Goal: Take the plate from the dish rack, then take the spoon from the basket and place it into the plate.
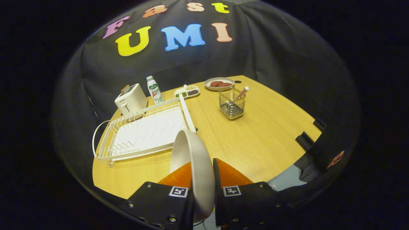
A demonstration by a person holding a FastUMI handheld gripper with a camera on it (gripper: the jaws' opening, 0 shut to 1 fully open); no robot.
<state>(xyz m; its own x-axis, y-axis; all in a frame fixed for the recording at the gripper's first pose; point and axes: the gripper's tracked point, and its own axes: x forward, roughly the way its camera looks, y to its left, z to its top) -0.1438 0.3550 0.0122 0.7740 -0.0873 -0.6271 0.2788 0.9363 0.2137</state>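
Wooden table [255,134] lies bare ahead of the fingers. Gripper [202,174] clamps the plate [195,159] on edge, near the dish rack [143,131] corner.

We see the plate's [191,159] lower rim hidden between the fingers [179,177] of the hand-held gripper [202,174] — the spoon's [242,93] bowl sunk inside the basket [232,107], the tray's [187,92] contents too small to identify.

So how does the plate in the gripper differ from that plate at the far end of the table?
The plain pale plate stands on edge, clamped between the gripper fingers, above the wooden table; the far round plate lies flat on it beyond the wire basket. The held plate is empty; the far one carries dark reddish-brown food. Both look round and light-coloured.
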